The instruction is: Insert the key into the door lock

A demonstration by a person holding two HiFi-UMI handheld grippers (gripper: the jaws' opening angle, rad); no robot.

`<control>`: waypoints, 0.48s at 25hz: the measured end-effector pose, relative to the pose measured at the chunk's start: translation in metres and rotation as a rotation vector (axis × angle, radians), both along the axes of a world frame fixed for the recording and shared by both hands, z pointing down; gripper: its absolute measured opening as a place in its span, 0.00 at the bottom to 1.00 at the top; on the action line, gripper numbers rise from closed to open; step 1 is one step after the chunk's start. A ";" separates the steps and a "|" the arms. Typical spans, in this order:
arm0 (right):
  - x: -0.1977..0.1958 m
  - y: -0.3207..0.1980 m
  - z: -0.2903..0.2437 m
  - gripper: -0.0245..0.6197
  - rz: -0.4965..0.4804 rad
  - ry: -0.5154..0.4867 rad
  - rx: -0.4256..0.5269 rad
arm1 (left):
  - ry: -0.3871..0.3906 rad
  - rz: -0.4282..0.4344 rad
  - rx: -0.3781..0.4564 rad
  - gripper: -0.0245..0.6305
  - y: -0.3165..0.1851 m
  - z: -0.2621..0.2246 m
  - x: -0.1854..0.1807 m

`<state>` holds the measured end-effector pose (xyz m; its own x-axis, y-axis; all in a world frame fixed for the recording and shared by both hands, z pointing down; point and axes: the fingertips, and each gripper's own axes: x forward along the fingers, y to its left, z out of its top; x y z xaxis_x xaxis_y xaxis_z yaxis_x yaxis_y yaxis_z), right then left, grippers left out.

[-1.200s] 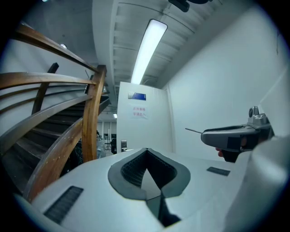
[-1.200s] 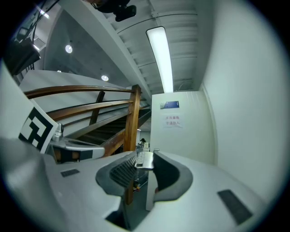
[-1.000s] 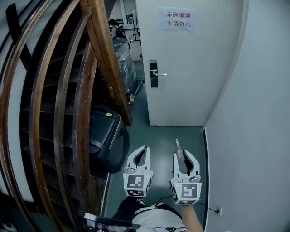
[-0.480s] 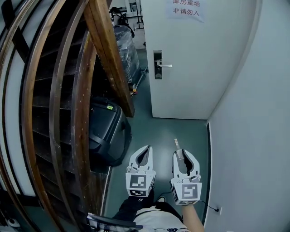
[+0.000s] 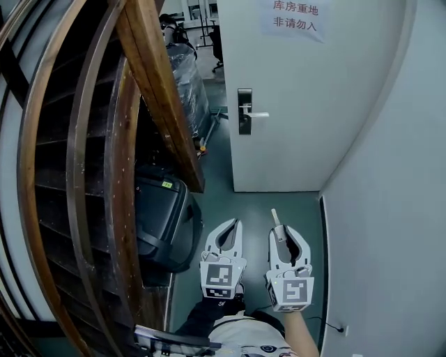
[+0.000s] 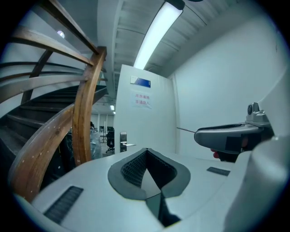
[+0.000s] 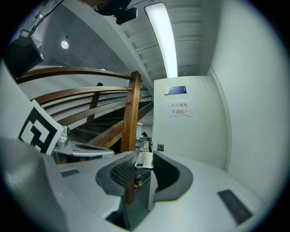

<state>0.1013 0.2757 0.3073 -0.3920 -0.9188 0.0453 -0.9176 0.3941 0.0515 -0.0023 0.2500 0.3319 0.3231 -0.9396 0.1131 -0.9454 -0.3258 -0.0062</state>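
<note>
- Metal key [image 5: 275,217] is clamped in the right claw [image 5: 281,231], blade pointing forward.
- Left claw [image 5: 232,226] is clenched and empty.
- Door lock [image 5: 244,111] lies well ahead; approach and insertion are both outstanding.

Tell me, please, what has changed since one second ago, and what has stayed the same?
The person has stepped closer to the door: it looks larger in the head view, and its paper sign now reaches the top edge. Nothing was grasped or released. The right gripper still holds the key; the left gripper stays shut and empty.
</note>
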 end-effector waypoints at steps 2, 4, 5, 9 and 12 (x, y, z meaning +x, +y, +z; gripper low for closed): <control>-0.005 -0.012 0.003 0.22 0.010 0.000 -0.008 | 0.003 0.007 -0.008 0.04 -0.013 0.003 -0.006; -0.008 -0.023 0.007 0.22 0.022 0.001 -0.017 | 0.005 0.011 -0.017 0.04 -0.025 0.007 -0.011; -0.009 -0.028 0.010 0.22 0.029 0.001 -0.022 | 0.005 0.015 -0.022 0.04 -0.030 0.010 -0.013; -0.013 -0.043 0.018 0.22 0.042 0.005 -0.038 | 0.006 0.021 -0.044 0.04 -0.043 0.020 -0.019; -0.015 -0.059 0.020 0.22 0.042 0.007 -0.041 | 0.007 0.023 -0.052 0.04 -0.058 0.024 -0.020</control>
